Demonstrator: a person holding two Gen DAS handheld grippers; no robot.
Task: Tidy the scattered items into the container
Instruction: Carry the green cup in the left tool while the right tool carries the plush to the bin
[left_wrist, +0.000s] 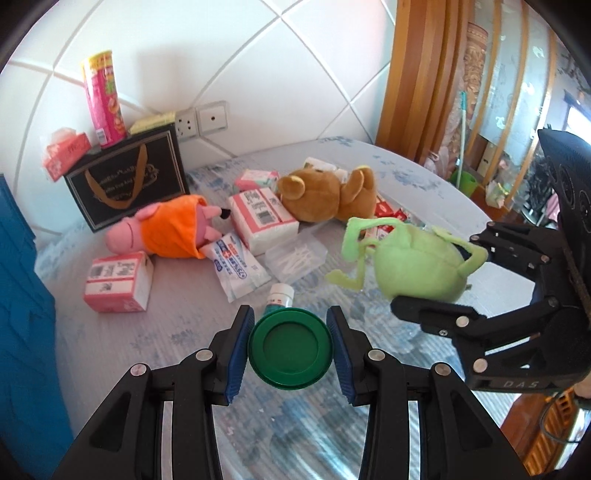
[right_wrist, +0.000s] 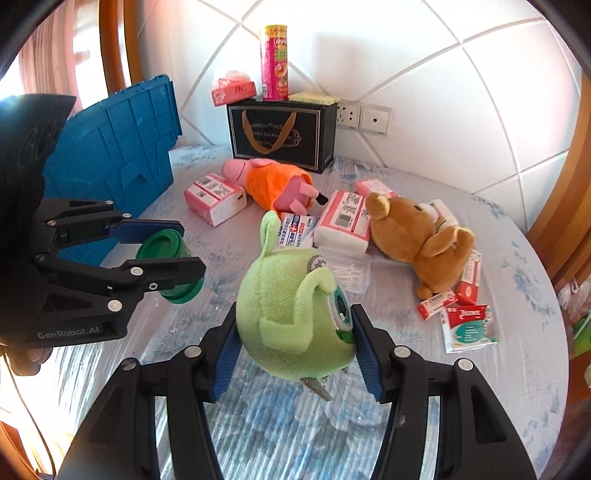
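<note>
While the left gripper (left_wrist: 291, 350) pinches a green jar (left_wrist: 290, 350) above the table (left_wrist: 192, 325), the blue crate (left_wrist: 22, 314) sits at the left edge. From the right wrist, the right gripper (right_wrist: 295, 347) clamps the green monster plush (right_wrist: 291, 317); teddy bear (right_wrist: 417, 236) and pig plush (right_wrist: 273, 182) lie beyond.

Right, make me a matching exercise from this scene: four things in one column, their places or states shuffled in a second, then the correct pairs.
Things
1. green one-eyed plush
2. green jar
3. pink snack tube
4. brown teddy bear

Places or states
A. standing on the black gift box
B. clamped in the left gripper
C. lying on the table among the packets
D. clamped in the right gripper

Pairs: 1-D, 2-B, 3-A, 4-C
</note>
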